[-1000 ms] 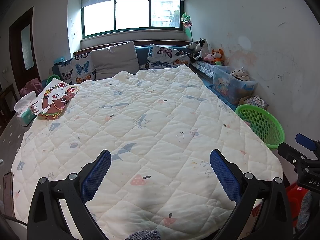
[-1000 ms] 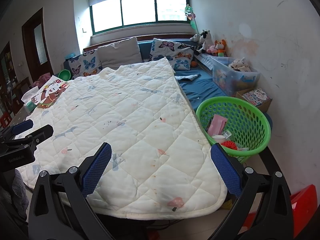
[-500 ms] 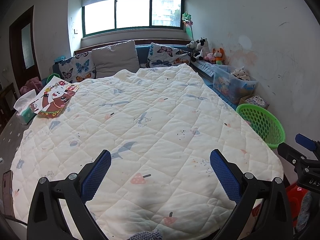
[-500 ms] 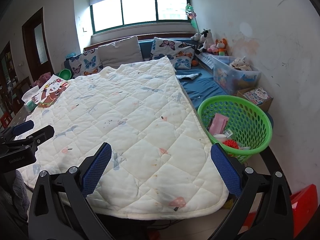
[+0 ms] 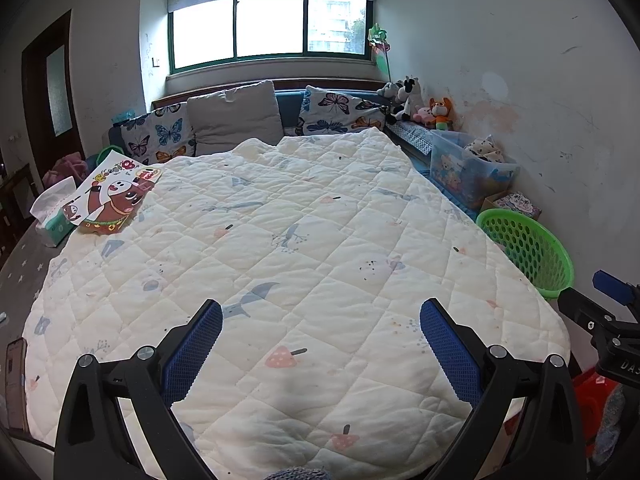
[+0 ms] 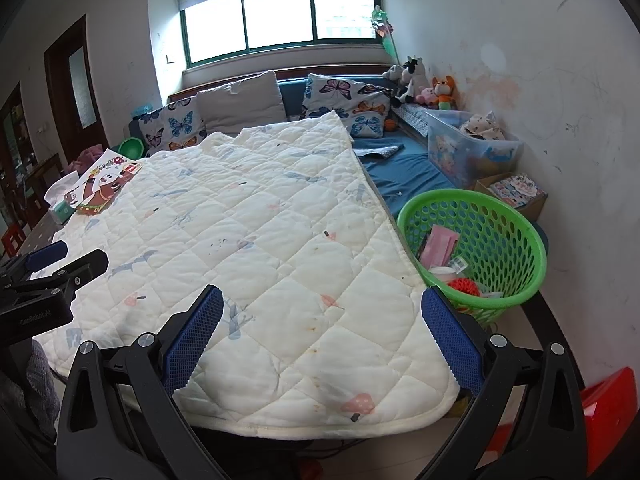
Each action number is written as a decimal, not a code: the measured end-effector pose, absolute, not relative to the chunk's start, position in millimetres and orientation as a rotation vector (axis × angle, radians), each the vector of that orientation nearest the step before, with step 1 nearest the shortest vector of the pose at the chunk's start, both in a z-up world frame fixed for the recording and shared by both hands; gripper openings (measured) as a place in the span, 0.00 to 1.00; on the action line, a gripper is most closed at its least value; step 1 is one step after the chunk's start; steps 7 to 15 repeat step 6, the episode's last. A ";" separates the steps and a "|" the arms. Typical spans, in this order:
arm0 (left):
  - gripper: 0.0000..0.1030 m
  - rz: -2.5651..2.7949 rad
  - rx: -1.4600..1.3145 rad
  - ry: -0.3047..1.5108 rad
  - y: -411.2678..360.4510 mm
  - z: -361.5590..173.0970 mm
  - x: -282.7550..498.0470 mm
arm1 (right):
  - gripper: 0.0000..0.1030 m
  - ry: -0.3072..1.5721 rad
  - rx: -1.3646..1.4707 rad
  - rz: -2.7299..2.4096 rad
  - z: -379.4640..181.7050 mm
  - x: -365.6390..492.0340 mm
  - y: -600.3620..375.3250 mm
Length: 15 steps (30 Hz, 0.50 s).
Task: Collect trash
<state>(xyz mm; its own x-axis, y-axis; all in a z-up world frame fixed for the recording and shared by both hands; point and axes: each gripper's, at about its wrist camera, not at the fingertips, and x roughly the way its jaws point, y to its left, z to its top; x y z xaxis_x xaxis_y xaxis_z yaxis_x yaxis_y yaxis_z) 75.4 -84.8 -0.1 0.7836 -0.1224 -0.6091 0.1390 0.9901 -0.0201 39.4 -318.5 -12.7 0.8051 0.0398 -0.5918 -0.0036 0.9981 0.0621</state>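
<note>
A green plastic basket (image 6: 516, 240) stands on the floor right of the bed and holds a pink packet (image 6: 438, 246), a red item and other scraps. The same basket (image 5: 532, 248) shows at the right in the left wrist view. My left gripper (image 5: 320, 350) hovers open over the near end of the white quilt (image 5: 288, 248), nothing between its blue pads. My right gripper (image 6: 322, 340) is open too, over the quilt's (image 6: 260, 240) near right corner, with the basket just beyond its right finger. Each gripper shows at the edge of the other's view.
A cartoon-bear printed bag (image 5: 114, 200) and a tissue box (image 5: 52, 216) lie at the quilt's far left. A phone (image 5: 16, 384) rests near the left edge. Pillows, plush toys and a clear storage bin (image 6: 472, 148) line the back and right wall. A red stool (image 6: 604, 400) sits at lower right.
Both views have drifted slightly back and up; the bed and basket sit a little farther off. Both grippers stay open and hold nothing.
</note>
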 end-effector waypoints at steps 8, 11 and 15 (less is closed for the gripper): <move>0.93 -0.142 0.021 0.662 -84.1 -0.9 75.9 | 0.96 0.634 0.059 0.024 -12.9 39.4 -318.7; 0.93 -0.142 0.021 0.662 -84.1 -0.9 75.9 | 0.96 0.634 0.059 0.024 -12.9 39.4 -318.7; 0.93 -0.142 0.021 0.662 -84.1 -0.9 75.9 | 0.96 0.634 0.059 0.024 -12.9 39.4 -318.7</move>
